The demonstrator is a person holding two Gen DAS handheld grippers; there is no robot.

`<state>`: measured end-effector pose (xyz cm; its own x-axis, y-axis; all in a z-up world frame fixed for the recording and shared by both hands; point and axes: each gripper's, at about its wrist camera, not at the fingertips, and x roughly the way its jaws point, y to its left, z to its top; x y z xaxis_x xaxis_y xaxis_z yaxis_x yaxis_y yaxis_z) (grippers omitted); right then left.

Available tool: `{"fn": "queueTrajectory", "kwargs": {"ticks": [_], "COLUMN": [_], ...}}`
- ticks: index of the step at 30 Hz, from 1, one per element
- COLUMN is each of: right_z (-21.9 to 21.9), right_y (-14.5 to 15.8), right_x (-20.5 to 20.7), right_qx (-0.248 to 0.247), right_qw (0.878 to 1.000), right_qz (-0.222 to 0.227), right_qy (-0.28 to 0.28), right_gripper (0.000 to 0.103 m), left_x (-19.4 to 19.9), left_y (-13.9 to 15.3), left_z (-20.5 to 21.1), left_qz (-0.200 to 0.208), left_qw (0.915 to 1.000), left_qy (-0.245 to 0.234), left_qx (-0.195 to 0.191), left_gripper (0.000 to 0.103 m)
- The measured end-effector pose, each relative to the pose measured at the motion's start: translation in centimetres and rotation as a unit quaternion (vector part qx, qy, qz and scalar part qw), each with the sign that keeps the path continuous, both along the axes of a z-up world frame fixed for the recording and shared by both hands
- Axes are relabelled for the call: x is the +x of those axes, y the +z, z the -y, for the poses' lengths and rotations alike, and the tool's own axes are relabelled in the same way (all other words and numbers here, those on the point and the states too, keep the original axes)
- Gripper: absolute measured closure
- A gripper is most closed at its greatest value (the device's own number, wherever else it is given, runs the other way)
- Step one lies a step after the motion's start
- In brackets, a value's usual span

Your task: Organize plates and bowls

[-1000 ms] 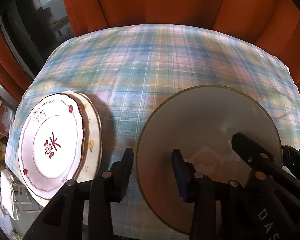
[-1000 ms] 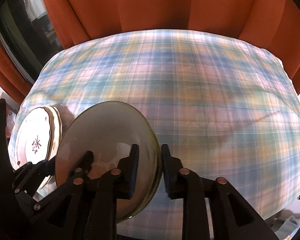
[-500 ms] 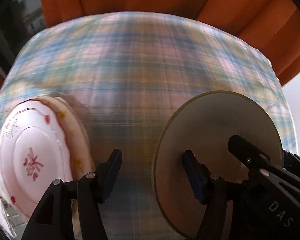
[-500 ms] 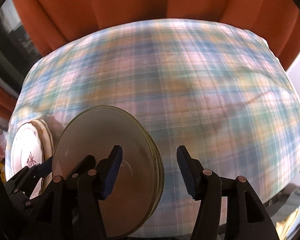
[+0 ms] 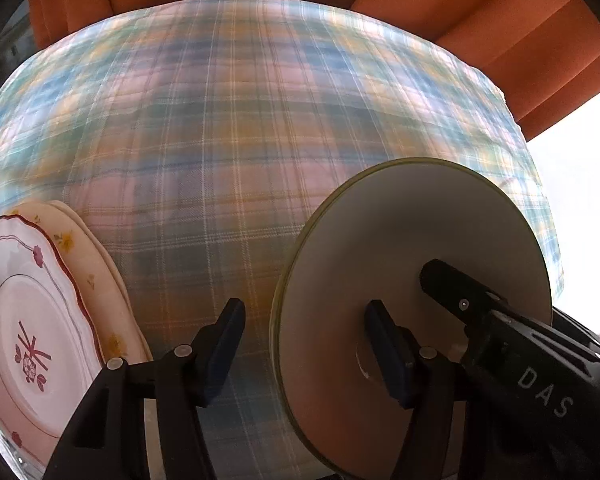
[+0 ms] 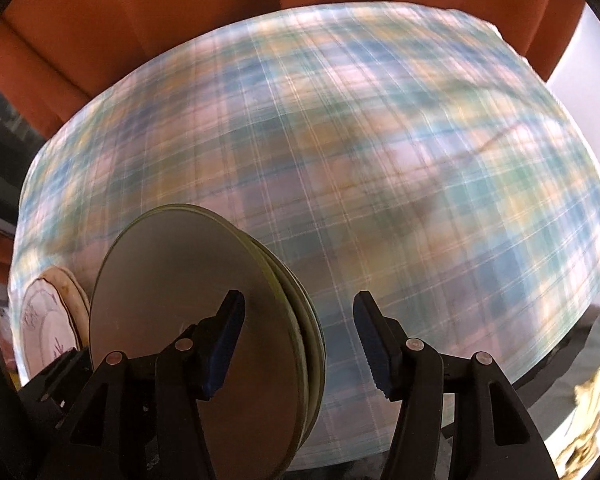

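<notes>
Landmark: olive-rimmed plate stack (image 6: 204,320), flat on the plaid tablecloth (image 5: 228,128); all positions below refer to it.
Left gripper (image 5: 306,344): my jaws stand apart, straddling the stack's left rim with clear gaps on both sides. One pad hangs over the cloth, the other over the top plate. Nothing is held.
Right gripper (image 6: 300,342): my jaws stand apart, straddling the stack's right rim. Pads are clear of the rim. Nothing is held.
Stack condition: at least three rims show at the right edge, slightly stepped rather than flush.
Floral plates (image 5: 40,320): a second pile lies just left of the stack, a red-patterned plate on top of cream, yellow-flowered ones.
Far side of the stack: only bare cloth, then an orange curtain (image 5: 480,12).
Progress, done: I judge the plates sorted into two piles by type.
Progress, left: squaring the stepped rims may remain. No bowls are visible in either view, so I cannot tell their status.
</notes>
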<state>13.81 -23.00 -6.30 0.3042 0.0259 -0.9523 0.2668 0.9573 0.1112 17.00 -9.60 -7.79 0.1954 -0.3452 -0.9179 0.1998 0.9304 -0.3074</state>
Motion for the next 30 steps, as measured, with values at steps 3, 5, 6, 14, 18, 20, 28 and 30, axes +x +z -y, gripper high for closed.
{"fn": "queueTrajectory", "kwargs": {"ticks": [3, 5, 6, 14, 18, 20, 28, 30], "right_z": [0.6, 1.1, 1.4, 2.4, 2.7, 2.8, 3.4, 3.6], "right_y": [-0.7, -1.1, -1.4, -2.4, -2.6, -2.7, -2.7, -2.6], "right_x": [0.1, 0.1, 0.2, 0.5, 0.7, 0.8, 1.1, 1.0], "right_qx": [0.029, 0.057, 0.073, 0.151, 0.179, 0.186, 0.197, 0.194], "right_qw": [1.0, 0.998, 0.997, 0.988, 0.983, 0.981, 0.976, 0.976], "right_qz": [-0.005, -0.007, -0.008, -0.007, -0.006, -0.007, -0.003, -0.003], "right_qy": [-0.005, -0.007, -0.007, 0.023, 0.042, 0.053, 0.091, 0.097], "right_gripper": [0.043, 0.043, 0.043, 0.056, 0.062, 0.062, 0.062, 0.062], "left_x": [0.1, 0.2, 0.2, 0.3, 0.1, -0.2, -1.1, -1.2], "left_y": [0.0, 0.1, 0.1, 0.5, 0.9, 1.1, 1.8, 2.1], "left_z": [0.0, 0.2, 0.2, 1.2, 2.0, 2.4, 3.0, 3.3], "left_qz": [-0.005, -0.008, -0.012, -0.02, -0.018, -0.013, -0.004, -0.002], "left_qw": [1.0, 0.9999, 0.9998, 0.9981, 0.9969, 0.9963, 0.9919, 0.9912], "left_qy": [0.0, 0.005, 0.008, 0.027, 0.035, 0.037, 0.076, 0.079], "left_qx": [0.007, 0.011, 0.012, 0.052, 0.068, 0.076, 0.102, 0.106], "left_gripper": [0.038, 0.038, 0.038, 0.039, 0.048, 0.053, 0.058, 0.06]}}
